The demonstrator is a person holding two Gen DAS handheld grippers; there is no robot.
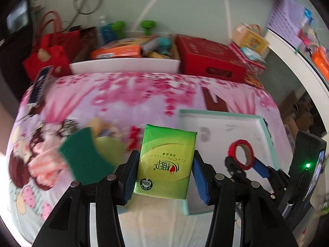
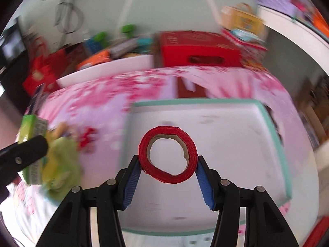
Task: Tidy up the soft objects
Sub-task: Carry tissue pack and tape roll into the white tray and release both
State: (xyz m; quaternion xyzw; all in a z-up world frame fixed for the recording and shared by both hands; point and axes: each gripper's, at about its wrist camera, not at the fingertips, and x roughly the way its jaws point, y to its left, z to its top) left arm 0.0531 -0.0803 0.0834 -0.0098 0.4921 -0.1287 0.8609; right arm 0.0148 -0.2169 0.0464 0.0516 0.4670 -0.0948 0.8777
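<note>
- Two items are in hand, one per gripper, both carried clear of the bed.
- Left gripper (image 1: pixel 164 170), lower centre of the left wrist view: blue pads clamped on the long sides of a green tissue pack (image 1: pixel 166 162). Judged light and squashy with a slick film wrap; a grip across the narrow width at mid-length looks right, since a hold near one end would likely let it swing or slide.
- Right gripper (image 2: pixel 168 169), lower centre of the right wrist view: jaws about half closed, pinching a red tape roll (image 2: pixel 168 157) across its outer rim, hole facing the camera. The ring looks pressed slightly out of round, so it is probably light and yielding; harder squeezing could crush the card core.
- Just beyond both, a white tray with a mint-green rim (image 2: pixel 269 121) lies on the bed, filling centre and right of the right wrist view. Its floor appears bare, with ample room to set things down. The raised rim is the edge to clear.
- Left of the tray, mid-left in the left wrist view, a dark green scouring pad (image 1: pixel 86 156) and blurred yellow-green soft things lie on the pink floral bedspread (image 1: pixel 127 94).
- Farther up, a white bin (image 1: pixel 125 66) and a red carton (image 1: pixel 211 59) crowd the bed's far edge; little open room there.
</note>
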